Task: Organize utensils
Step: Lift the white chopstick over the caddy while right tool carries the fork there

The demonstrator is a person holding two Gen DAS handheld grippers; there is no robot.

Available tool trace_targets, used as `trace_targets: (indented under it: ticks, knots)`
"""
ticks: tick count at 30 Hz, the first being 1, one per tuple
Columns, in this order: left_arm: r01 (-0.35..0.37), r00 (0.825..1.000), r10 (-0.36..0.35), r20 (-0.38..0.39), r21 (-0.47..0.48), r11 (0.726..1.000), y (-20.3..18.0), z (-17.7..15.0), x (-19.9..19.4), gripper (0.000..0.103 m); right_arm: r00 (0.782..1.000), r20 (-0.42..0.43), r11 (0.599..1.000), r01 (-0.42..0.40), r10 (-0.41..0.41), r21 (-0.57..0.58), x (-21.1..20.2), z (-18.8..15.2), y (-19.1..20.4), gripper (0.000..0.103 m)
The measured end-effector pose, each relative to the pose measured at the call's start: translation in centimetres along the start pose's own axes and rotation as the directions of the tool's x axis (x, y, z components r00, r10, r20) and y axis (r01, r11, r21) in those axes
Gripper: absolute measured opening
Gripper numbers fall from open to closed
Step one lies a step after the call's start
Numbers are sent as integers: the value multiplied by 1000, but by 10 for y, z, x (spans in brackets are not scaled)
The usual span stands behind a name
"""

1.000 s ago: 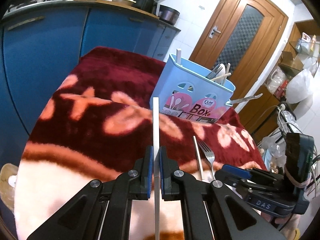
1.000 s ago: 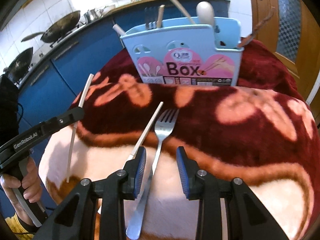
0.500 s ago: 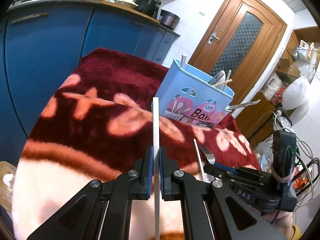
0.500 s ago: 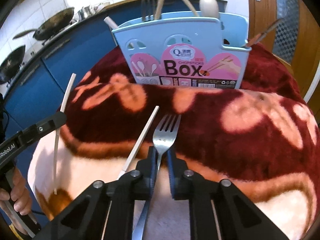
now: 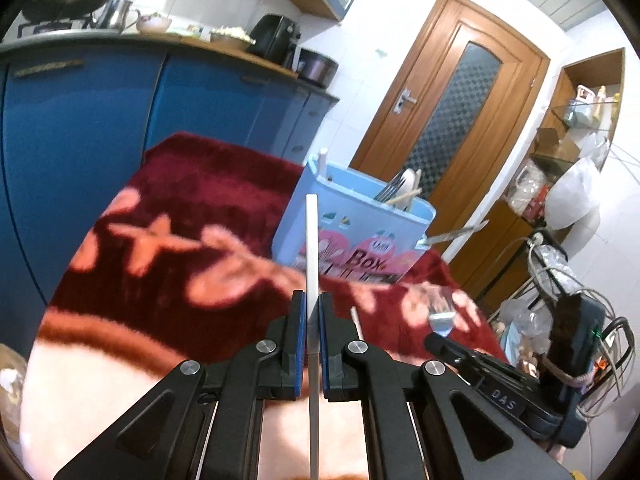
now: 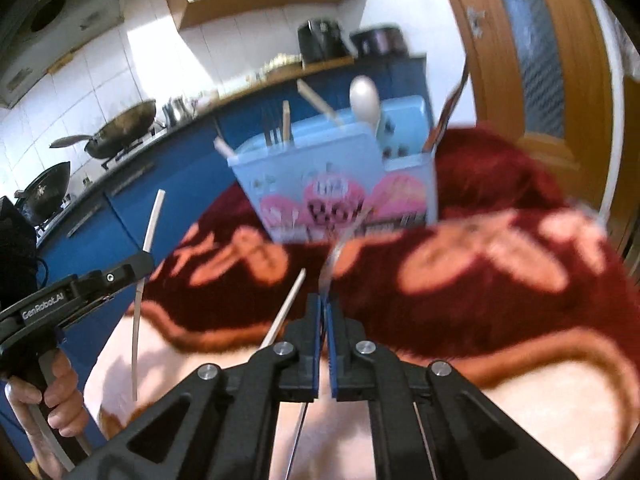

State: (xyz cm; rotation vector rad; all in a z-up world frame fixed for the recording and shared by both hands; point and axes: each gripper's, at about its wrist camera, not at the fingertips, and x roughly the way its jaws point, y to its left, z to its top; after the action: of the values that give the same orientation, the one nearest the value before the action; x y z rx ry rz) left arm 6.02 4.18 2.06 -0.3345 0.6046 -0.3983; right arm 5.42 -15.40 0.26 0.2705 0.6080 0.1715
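Observation:
My left gripper is shut on a white chopstick that points up toward the light blue utensil box. It also shows in the right wrist view, holding the chopstick above the table's left side. My right gripper is shut on a metal fork, lifted and blurred, in front of the box. In the left wrist view the fork sticks up from the right gripper. A second white chopstick lies on the red blanket.
The box holds several utensils, among them a white spoon and wooden chopsticks. Blue kitchen cabinets stand behind and left of the table. A wooden door is behind the box. A cluttered rack stands at the right.
My right gripper closed on the fork and lifted it off the blanket toward the box. My left gripper rose a little, still holding its chopstick.

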Motion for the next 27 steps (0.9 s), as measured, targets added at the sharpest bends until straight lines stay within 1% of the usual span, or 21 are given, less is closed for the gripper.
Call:
trace_targets:
  ticks: [3,6,12,16,21,25,27]
  knots:
    - [13,1000,-14,26,6,1000,-5,7,-2,6,996,84,999,22,-19,-35,-16,10,5,3]
    - [22,998,-23,50,18,1000,-11,16,-3,6,989,141,997,43,-35,-58,-25,17,6,3]
    - [31,994,-34,100,33,999,-22,37,1,6,975,216,995,77,-60,-71,-35,38,2,3]
    - [38,990,-43,134,43,998,-28,54,6,6,960,270,993,96,-75,-66,-39,58,-3,3]
    - [33,980,-46,195,71,997,-40,78,16,6,942,322,989,125,-92,-84,-37,85,-5,3]
    - [28,969,-45,245,73,997,-45,98,28,6,925,362,982,161,-115,-99,-28,106,-7,3]
    - [20,962,-41,270,81,996,-49,107,36,6,921,371,981,168,-119,-101,-24,115,-7,3]
